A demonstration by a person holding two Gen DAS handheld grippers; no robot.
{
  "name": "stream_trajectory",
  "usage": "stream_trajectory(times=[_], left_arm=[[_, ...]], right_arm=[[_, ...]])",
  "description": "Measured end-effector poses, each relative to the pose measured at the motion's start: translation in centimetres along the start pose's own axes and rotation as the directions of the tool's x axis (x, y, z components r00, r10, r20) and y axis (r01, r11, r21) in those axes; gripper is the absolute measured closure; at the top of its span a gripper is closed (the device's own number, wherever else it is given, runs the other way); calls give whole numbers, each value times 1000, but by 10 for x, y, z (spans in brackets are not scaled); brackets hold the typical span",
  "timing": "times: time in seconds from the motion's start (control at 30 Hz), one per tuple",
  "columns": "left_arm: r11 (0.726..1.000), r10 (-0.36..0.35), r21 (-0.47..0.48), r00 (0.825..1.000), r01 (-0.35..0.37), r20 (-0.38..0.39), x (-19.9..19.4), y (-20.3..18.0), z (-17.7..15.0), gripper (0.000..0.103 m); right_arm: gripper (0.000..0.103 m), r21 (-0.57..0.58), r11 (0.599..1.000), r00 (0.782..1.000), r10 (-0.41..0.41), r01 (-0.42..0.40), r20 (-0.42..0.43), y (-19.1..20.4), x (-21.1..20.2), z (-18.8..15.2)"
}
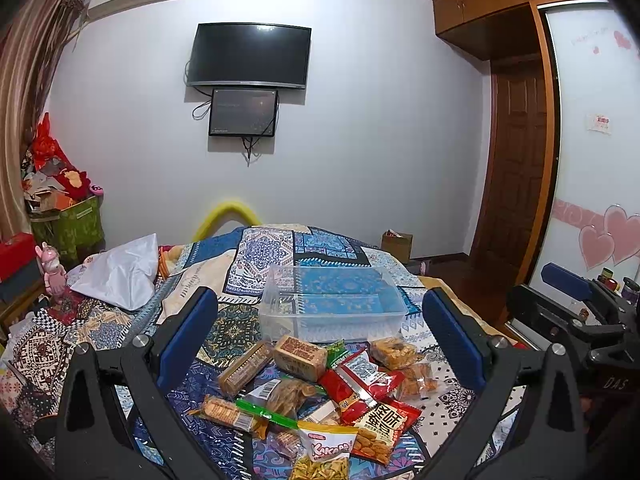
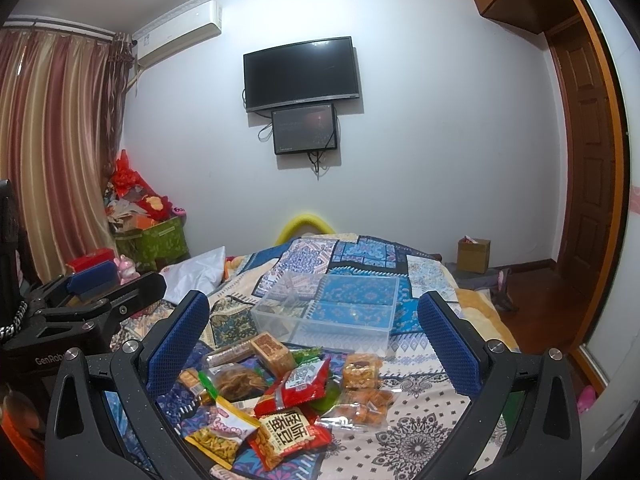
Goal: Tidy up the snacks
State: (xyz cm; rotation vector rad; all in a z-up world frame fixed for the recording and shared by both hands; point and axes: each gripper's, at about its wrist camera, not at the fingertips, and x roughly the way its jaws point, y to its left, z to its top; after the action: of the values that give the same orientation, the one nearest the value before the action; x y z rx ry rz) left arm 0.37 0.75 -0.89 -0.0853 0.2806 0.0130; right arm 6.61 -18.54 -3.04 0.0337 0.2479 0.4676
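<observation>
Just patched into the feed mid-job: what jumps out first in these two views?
A heap of snack packets lies on the patterned bedspread right between the open fingers of the left gripper and right gripper. Just behind the heap sits an empty clear plastic bin. On the far wall, a dark TV hangs above a smaller screen.

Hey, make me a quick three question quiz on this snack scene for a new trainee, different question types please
1. True or false: the clear plastic bin already holds snacks.
2. Multiple choice: the snack pile lies A) inside the bin, B) on the bedspread nearer the cameras than the bin, C) on the floor.
3. Fill in: both the left gripper and the right gripper have jaws standing ____.

Key: 1 false; 2 B; 3 open.
</observation>
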Motion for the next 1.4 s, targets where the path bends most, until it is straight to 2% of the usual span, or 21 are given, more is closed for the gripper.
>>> stream_trajectory(times=[0.3,0.47,0.6,0.67,0.8,0.9,1.0,1.07,1.13,1.23,1.4], left_arm=[[1000,-9,6,999,9,-45,21,5,-5,0],[1000,-10,10,994,11,-105,45,10,-14,0],[1000,8,2,987,-7,-164,69,18,-25,0],[1000,13,-10,979,-15,-205,85,26,-33,0],[1000,19,-17,955,-26,-295,118,39,-46,13],[999,17,-27,935,-29,-355,143,50,-55,17],[998,21,-47,911,-44,-413,166,63,-65,24],[995,-8,-96,887,-40,-462,182,74,-71,28],[990,-54,-141,870,-17,-489,195,81,-75,28],[992,-53,-124,865,-11,-500,204,76,-75,28],[995,-79,-91,848,36,-524,223,60,-76,27]], right_arm=[[0,7,1000,999,-4,5,-52,-6,19,-9],[0,15,1000,994,-12,14,-113,-16,38,-20],[0,29,999,981,-22,28,-192,-27,59,-32],[0,35,999,972,-28,37,-235,-33,69,-38],[0,67,996,945,-28,53,-327,-49,94,-52],[0,83,995,933,-21,55,-360,-55,101,-55],[6,87,994,913,-20,61,-409,-62,117,-64],[12,84,995,902,-18,60,-431,-64,127,-68],[15,83,995,894,-14,57,-447,-67,134,-70],[23,82,995,881,-6,51,-473,-68,145,-74],[27,72,996,862,1,42,-508,-67,162,-79]])
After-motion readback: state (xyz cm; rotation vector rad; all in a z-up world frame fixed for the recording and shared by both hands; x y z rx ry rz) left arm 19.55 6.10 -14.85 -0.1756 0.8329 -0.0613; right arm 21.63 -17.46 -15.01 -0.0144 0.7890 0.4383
